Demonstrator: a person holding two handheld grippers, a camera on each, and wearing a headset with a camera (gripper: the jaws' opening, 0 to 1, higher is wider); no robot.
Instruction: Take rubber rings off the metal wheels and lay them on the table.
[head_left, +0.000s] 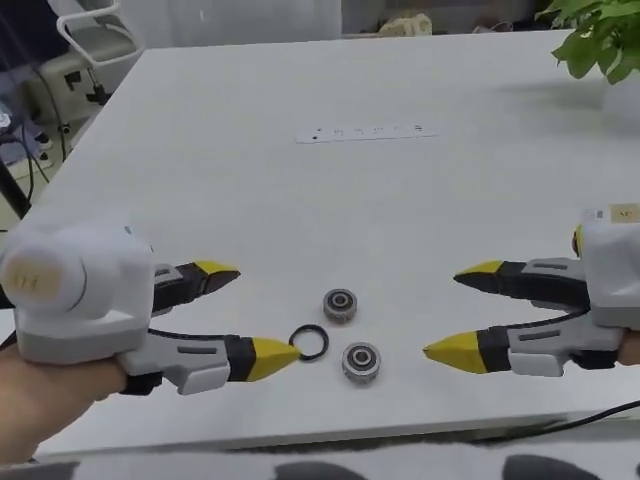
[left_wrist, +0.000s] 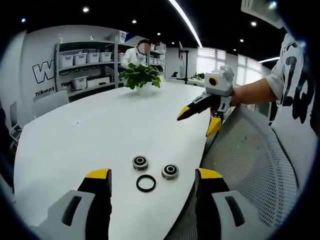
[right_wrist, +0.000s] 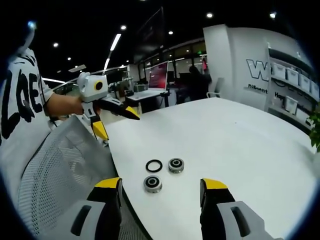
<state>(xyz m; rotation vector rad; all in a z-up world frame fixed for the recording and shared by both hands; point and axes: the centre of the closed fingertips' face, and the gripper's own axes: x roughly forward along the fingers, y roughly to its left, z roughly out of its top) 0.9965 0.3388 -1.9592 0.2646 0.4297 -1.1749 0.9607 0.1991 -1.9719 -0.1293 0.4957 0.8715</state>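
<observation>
**One ring down, two wheels waiting**

One rubber ring (head_left: 309, 342) lies flat on the white table (head_left: 300, 200), just beside the near wheel (head_left: 361, 361) and a little short of the far wheel (head_left: 340, 304). All three sit close together near the table's front edge. I judge the job partly done: a ring is off and laid down. From these views I cannot tell which wheel gave it up, or whether either carries a ring now. My left gripper (head_left: 262, 312) and right gripper (head_left: 443, 313) hang either side of the group, jaws spread wide, gripping nothing and touching nothing. The left's lower yellow tip is nearest the loose ring. Next, I reckon, one gripper must pin a wheel while the other's tip hooks the rubber rim and peels it away.
</observation>
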